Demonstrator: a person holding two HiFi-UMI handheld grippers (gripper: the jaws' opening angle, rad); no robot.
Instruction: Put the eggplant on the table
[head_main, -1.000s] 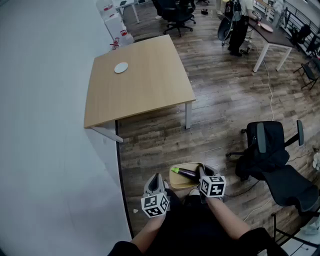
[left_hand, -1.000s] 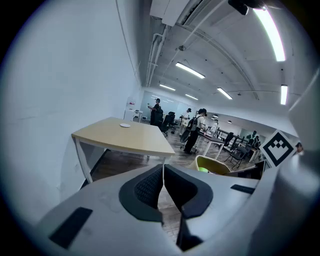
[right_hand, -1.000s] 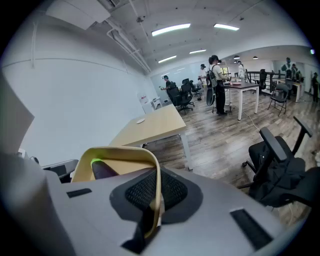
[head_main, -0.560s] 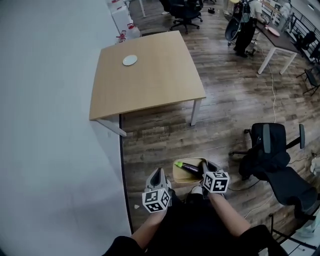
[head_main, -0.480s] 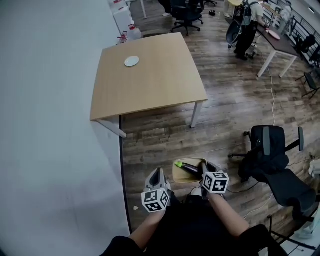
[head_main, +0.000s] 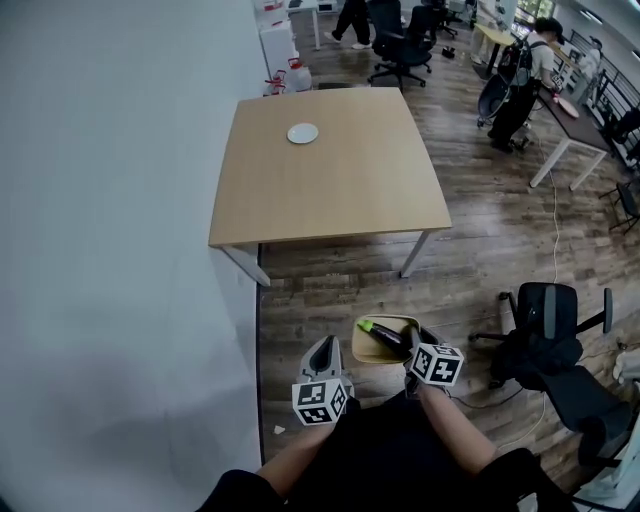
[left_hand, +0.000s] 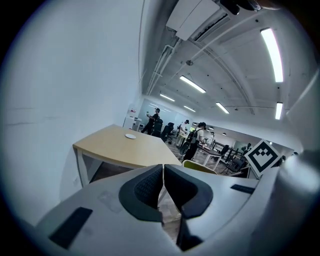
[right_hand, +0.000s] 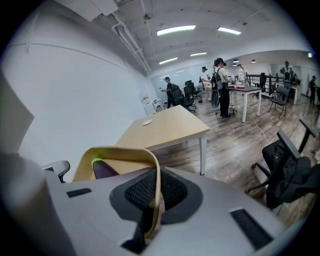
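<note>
A dark purple eggplant (head_main: 386, 338) with a green stem lies in a shallow light-wood tray (head_main: 372, 353), carried above the floor. My right gripper (head_main: 412, 342) is shut on the tray's near rim (right_hand: 152, 172); in the right gripper view the eggplant (right_hand: 102, 169) peeks over that rim. To the left of the tray, my left gripper (head_main: 325, 351) is shut with nothing in it, its pads (left_hand: 150, 186) pressed together. The light-wood table (head_main: 330, 170) stands ahead against the wall, a short way beyond the tray.
A small white dish (head_main: 302, 133) sits on the table's far side. A white wall (head_main: 110, 250) runs along the left. A black office chair (head_main: 548, 325) stands to the right. More desks, chairs and people fill the back of the room (right_hand: 220, 90).
Both grippers and the tray with the eggplant have moved forward toward the table, which now shows larger and closer. The grips have not changed.
</note>
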